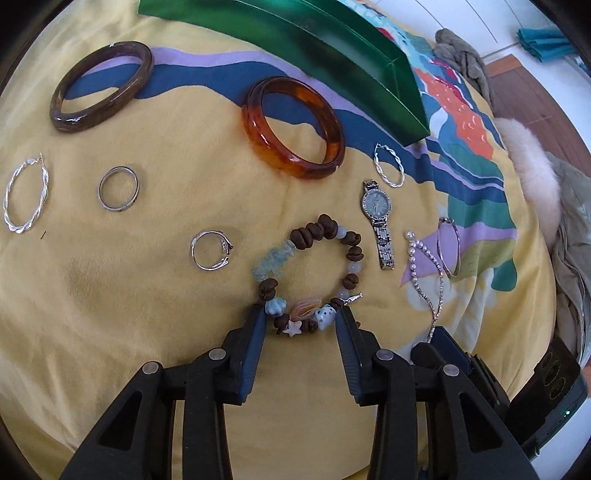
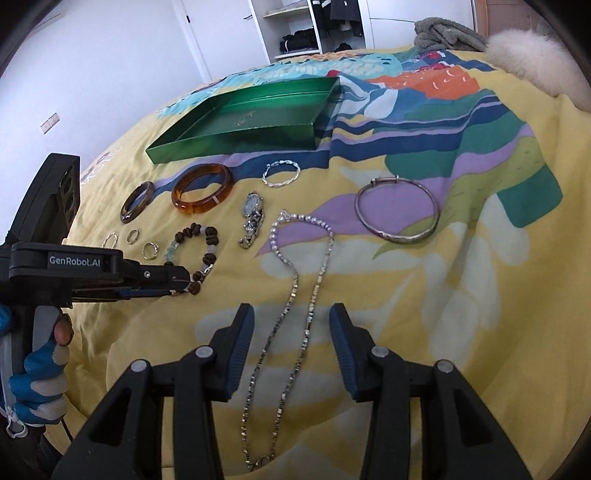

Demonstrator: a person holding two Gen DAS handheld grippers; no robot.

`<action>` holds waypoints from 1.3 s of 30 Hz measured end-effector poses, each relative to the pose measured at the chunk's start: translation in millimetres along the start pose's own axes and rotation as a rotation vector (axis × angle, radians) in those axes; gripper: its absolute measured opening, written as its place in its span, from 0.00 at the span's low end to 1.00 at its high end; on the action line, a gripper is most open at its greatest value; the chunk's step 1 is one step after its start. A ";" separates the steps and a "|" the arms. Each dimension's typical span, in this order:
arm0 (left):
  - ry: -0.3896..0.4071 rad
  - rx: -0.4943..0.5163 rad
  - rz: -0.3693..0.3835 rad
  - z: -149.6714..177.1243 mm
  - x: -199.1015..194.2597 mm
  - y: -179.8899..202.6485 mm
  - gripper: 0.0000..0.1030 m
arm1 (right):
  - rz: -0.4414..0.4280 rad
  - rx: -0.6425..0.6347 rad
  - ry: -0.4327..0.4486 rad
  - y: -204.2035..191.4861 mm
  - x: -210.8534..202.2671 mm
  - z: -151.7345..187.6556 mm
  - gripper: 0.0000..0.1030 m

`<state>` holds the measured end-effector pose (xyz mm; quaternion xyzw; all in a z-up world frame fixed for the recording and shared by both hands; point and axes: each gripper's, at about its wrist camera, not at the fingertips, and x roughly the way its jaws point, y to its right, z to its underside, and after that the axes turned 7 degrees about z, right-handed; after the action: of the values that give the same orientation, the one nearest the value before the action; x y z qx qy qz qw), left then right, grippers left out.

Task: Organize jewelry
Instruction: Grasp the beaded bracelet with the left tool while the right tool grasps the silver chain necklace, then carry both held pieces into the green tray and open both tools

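Jewelry lies spread on a yellow patterned bedspread. My left gripper (image 1: 301, 314) is open, its fingers on either side of the near part of a brown and blue beaded bracelet (image 1: 314, 240); it also shows in the right wrist view (image 2: 192, 286). My right gripper (image 2: 291, 314) is open over a silver chain necklace (image 2: 295, 284) that runs between its fingers. An open green box (image 2: 243, 118) lies beyond. An amber bangle (image 1: 293, 127), a dark brown bangle (image 1: 101, 85), a silver watch (image 1: 378, 218) and two rings (image 1: 118, 187) (image 1: 210, 250) lie around.
Twisted silver hoops (image 1: 24, 195) (image 1: 388, 164) lie left and right. A thin silver bangle (image 2: 397, 208) lies at the right. A grey cloth (image 2: 443, 35) and white fur (image 2: 532, 62) sit at the bed's far edge. Shelves (image 2: 314, 26) stand behind.
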<state>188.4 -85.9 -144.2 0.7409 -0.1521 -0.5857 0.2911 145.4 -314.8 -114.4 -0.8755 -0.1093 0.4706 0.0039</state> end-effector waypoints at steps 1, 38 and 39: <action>-0.007 -0.007 -0.009 -1.5 1.3 1.2 0.38 | -0.001 0.001 -0.011 -0.2 3.8 0.1 0.40; 0.146 0.136 -0.042 29.8 -40.4 41.9 0.10 | -0.087 0.034 0.122 -4.0 -75.7 39.2 0.04; 0.146 0.144 -0.036 32.9 -42.3 43.7 0.10 | -0.086 0.034 0.129 -5.3 -79.6 39.8 0.04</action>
<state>150.7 -104.5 -89.3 0.8032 -0.1588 -0.5229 0.2370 69.2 -329.0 -70.5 -0.8983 -0.1384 0.4145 0.0460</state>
